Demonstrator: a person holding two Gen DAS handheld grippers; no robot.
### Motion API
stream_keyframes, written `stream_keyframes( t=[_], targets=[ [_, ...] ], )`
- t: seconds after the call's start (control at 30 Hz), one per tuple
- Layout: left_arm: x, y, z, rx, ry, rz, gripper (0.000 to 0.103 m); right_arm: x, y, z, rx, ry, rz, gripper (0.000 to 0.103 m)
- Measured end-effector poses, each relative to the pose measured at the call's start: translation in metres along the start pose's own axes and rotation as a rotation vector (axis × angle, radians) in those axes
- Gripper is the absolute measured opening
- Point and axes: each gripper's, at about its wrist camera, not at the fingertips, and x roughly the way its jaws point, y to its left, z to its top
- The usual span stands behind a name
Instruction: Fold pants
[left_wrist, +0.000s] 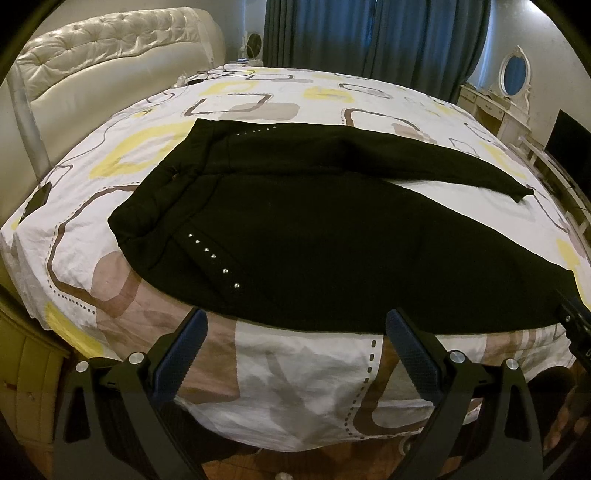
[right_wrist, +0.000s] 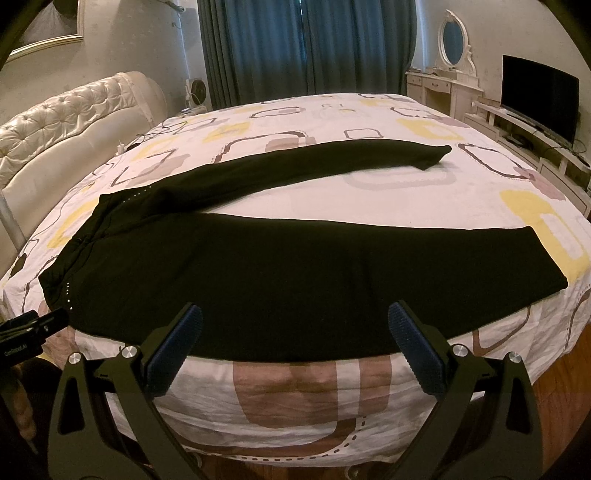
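Two views. Left wrist: pants (left_wrist: 314, 229) spread flat on bed (left_wrist: 295, 387), legs splayed, waist at left, ready for folding; left gripper (left_wrist: 295, 332) fingers apart, empty, at near edge. Right wrist: right gripper (right_wrist: 295, 326) fingers apart, empty, facing near leg.

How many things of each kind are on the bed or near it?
Black pants: 1
Bed: 1
Grippers, left and right, both with fingers apart: 2
Television: 1
Oval mirror: 1
Total: 6
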Motion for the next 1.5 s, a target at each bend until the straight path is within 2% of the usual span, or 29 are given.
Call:
stream_keyframes(
  t=[1.5],
  targets=[
    [0.001, -0.003, -0.001, 0.009, 0.007, -0.003, 0.097, 0.008, -0.001, -0.012, 0.005, 0.009, 0.003, 0.101]
  ],
)
